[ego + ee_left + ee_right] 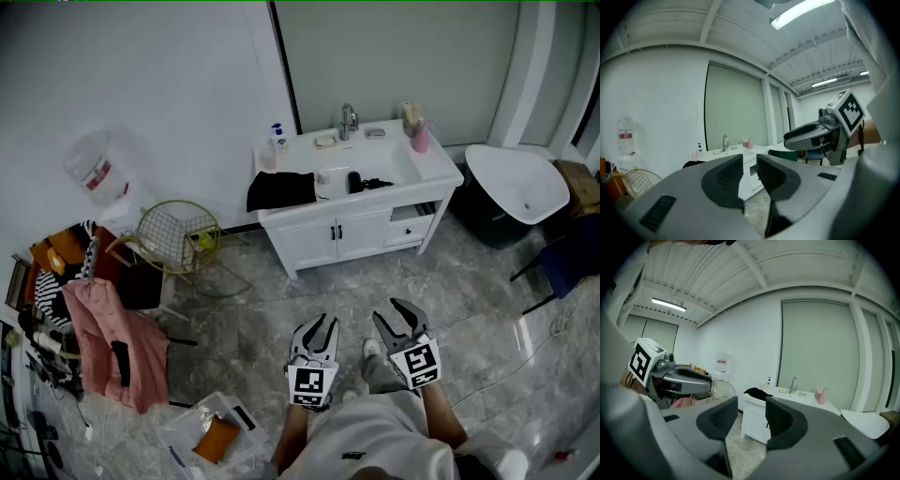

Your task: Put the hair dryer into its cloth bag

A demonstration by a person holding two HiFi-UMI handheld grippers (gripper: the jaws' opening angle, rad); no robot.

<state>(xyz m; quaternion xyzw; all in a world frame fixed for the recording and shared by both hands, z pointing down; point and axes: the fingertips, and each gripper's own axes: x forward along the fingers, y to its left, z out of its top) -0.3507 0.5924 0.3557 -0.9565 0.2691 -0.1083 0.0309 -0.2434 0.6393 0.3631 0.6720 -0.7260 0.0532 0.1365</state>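
Note:
The black hair dryer (362,183) lies in the basin of a white vanity (337,232) across the room. A black cloth bag (281,190) is draped over the vanity's left end, and it also shows in the left gripper view (695,164) and the right gripper view (757,392). Both grippers are held side by side at waist height, well short of the vanity. My left gripper (320,324) (749,165) has a narrow gap between its jaws and nothing in it. My right gripper (388,313) (752,408) is also open and empty.
On the vanity top stand a tap (348,120), a soap bottle (278,136) and a pink cup (421,139). A wire chair (176,234) and a rack with pink clothing (105,342) are at the left. A white tub (520,183) is at the right, and a box (214,436) lies on the floor.

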